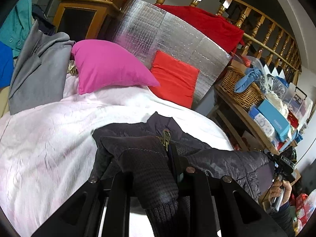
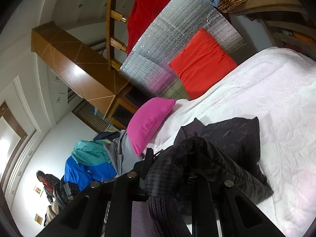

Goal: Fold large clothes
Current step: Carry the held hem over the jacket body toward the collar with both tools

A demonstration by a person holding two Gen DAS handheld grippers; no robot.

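A dark quilted jacket (image 1: 227,158) with a zipper and ribbed knit cuffs hangs lifted over the white bed cover (image 1: 49,138). My left gripper (image 1: 156,158) is shut on one part of it, and a cuff drapes back over the fingers. The jacket stretches to the right, where a hand holds my right gripper (image 1: 282,164). In the right wrist view the right gripper (image 2: 167,164) is shut on the jacket (image 2: 233,136). Cloth bunches over its fingers and hides the tips. The jacket's far end rests on the bed cover (image 2: 276,98).
A pink pillow (image 1: 106,67) and a red cushion (image 1: 173,79) lean on a silver foil board (image 1: 177,39) at the head of the bed. A grey garment (image 1: 39,69) lies at the left. A wicker basket (image 1: 241,86) stands on a crowded wooden shelf beside the bed.
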